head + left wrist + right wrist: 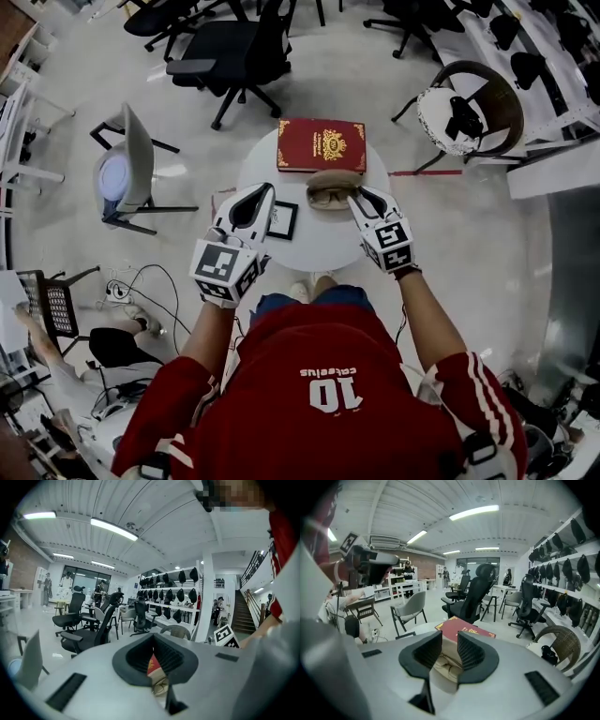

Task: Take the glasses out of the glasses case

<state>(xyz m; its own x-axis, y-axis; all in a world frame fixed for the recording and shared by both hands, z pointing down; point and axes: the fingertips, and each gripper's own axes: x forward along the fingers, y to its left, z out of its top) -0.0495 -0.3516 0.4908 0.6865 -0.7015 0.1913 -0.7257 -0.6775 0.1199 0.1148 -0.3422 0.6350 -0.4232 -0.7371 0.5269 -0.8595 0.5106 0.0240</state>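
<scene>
A tan glasses case (336, 178) lies open on the round white table (309, 251), just in front of a red book (321, 145). Dark-framed glasses (328, 198) rest inside it. My right gripper (355, 196) is at the case's right end. In the right gripper view the jaws (450, 641) close on the case's upright beige wall (450, 649), with the glasses (443, 662) below them. My left gripper (265, 192) hovers left of the case, shut and holding nothing. Past its tips (152, 639) I see the book (153, 665) and the glasses (161, 686).
A small black-framed square (281, 220) lies on the table by the left gripper. Around the table stand a grey chair (131, 169), a black office chair (234, 47) and a wicker chair (473, 112). Cables lie on the floor at the left.
</scene>
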